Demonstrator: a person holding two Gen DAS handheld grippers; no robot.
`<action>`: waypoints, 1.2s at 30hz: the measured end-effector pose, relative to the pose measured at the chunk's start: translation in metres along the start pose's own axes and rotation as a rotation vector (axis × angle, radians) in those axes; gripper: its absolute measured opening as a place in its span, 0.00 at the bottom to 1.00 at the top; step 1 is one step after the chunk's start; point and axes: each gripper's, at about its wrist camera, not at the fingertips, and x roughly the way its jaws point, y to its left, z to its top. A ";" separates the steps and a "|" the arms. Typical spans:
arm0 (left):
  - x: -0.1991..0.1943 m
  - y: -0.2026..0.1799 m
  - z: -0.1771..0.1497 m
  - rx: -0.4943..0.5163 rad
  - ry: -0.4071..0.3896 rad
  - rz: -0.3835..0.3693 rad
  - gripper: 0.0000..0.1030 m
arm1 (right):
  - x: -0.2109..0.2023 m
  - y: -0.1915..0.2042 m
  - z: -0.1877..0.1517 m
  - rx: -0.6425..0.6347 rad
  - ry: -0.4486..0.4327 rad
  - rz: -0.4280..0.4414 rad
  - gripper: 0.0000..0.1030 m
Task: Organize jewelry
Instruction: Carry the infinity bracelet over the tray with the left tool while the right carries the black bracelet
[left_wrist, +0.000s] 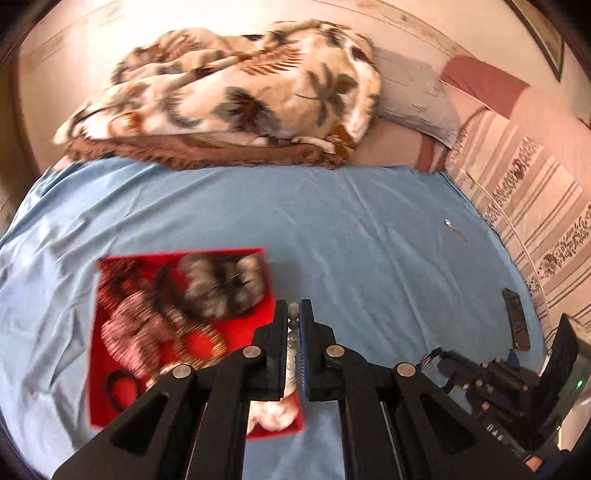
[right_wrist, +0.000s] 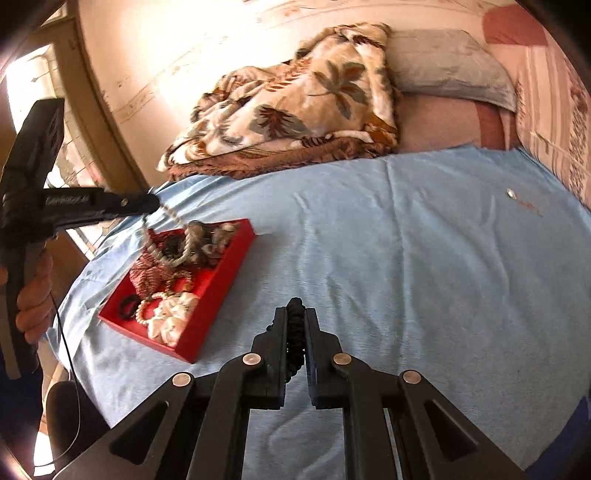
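A red tray (right_wrist: 207, 295) (left_wrist: 255, 258) full of jewelry lies on the blue sheet. My left gripper (left_wrist: 293, 310) is shut on a pale bead necklace (left_wrist: 293, 332). In the right wrist view the left gripper (right_wrist: 147, 203) holds that necklace (right_wrist: 173, 251) above the tray, its loop hanging into it. My right gripper (right_wrist: 295, 314) is shut on a black beaded bracelet (right_wrist: 294, 332), above the sheet to the right of the tray. The right gripper also shows in the left wrist view (left_wrist: 428, 360).
A small silver and chain piece (right_wrist: 517, 197) (left_wrist: 452, 227) lies on the blue sheet (right_wrist: 406, 258) at the far right. A black phone (left_wrist: 517, 319) lies near the right edge. A folded leaf-print blanket (left_wrist: 236, 99) and a grey pillow (right_wrist: 450, 62) lie behind.
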 end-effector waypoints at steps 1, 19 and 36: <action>-0.005 0.008 -0.004 -0.014 -0.003 0.009 0.05 | 0.000 0.007 0.002 -0.019 0.003 0.006 0.09; -0.010 0.090 -0.074 -0.270 0.002 -0.035 0.05 | 0.074 0.109 0.056 -0.158 0.096 0.143 0.09; 0.024 0.091 -0.110 -0.266 0.060 0.031 0.05 | 0.184 0.125 0.061 -0.177 0.242 0.062 0.10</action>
